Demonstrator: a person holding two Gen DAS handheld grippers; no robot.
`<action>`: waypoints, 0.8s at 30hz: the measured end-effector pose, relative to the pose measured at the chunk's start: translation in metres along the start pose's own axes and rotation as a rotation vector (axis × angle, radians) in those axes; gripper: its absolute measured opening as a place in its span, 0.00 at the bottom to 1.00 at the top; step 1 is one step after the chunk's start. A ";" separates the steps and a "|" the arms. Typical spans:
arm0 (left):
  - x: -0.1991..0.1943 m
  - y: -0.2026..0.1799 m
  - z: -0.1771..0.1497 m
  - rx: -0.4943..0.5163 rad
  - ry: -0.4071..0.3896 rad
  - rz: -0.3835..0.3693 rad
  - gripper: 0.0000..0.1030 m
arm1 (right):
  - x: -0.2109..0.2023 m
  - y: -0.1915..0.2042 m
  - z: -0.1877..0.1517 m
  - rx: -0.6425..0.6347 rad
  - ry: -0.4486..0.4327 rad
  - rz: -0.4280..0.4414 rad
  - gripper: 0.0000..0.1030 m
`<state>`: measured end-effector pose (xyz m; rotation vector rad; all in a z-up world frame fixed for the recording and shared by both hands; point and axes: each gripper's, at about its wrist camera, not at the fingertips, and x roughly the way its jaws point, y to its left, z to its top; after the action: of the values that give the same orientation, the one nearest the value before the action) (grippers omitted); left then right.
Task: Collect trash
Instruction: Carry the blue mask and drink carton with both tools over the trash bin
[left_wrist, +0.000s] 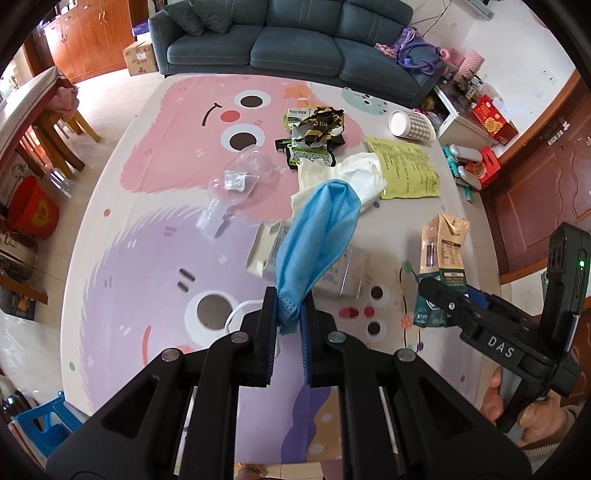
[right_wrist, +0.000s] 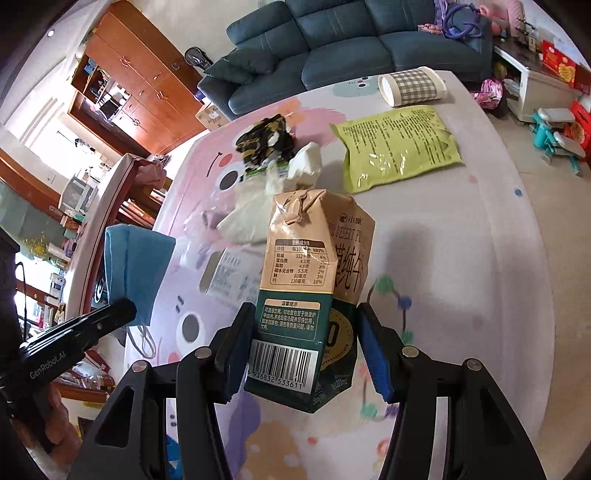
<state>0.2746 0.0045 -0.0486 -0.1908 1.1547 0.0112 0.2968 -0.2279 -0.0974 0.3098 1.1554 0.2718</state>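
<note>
Nearest to the left wrist camera, the black left gripper (left_wrist: 290, 314) has its fingers (left_wrist: 266, 325) closed narrow on the lower corner of a blue pleated paper face mask (left_wrist: 317, 236). The mask stands up in front of the fingers, and its white ear loop (left_wrist: 236, 314) hangs just left of them. In the right wrist view, the right gripper (right_wrist: 303, 347) holds a crumpled beige and dark green milk carton (right_wrist: 306, 280) between its blue pads (right_wrist: 373, 354). The pads press the lower green part, and the folded top rises beyond the fingertips. Both things seem lifted above the table (left_wrist: 140, 258) with the cartoon cloth, though how high I cannot tell.

I judge that both grasps are made and the carrying away is the step in hand. No bin or bag shows clearly, so the place to drop is not known to me.

To do it well, keep the left fingers tight, because only a small edge of the mask is caught and thin cloth may slip. The carton is already dented, so a firm but not harder squeeze should be enough. Keep it upright in case some liquid is left inside.

Beyond the fingers remain a white crumpled glove (left_wrist: 343, 173), a yellow-green flat packet (left_wrist: 406, 170), a checked paper cup (left_wrist: 412, 125) on its side, dark crumpled wrappers (left_wrist: 314, 129), a clear plastic piece (left_wrist: 236, 177) and a white flat packet (left_wrist: 264, 251).
</note>
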 end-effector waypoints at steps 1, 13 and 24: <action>-0.005 0.002 -0.006 0.004 -0.008 -0.002 0.08 | -0.003 0.003 -0.006 0.001 -0.005 -0.003 0.53; -0.065 0.028 -0.098 0.089 -0.063 -0.060 0.08 | -0.063 0.074 -0.112 0.016 -0.105 -0.055 0.53; -0.120 0.061 -0.190 0.190 -0.099 -0.125 0.08 | -0.119 0.131 -0.229 0.061 -0.195 -0.102 0.53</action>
<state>0.0470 0.0452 -0.0218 -0.0924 1.0366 -0.1971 0.0331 -0.1277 -0.0318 0.3229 0.9851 0.1139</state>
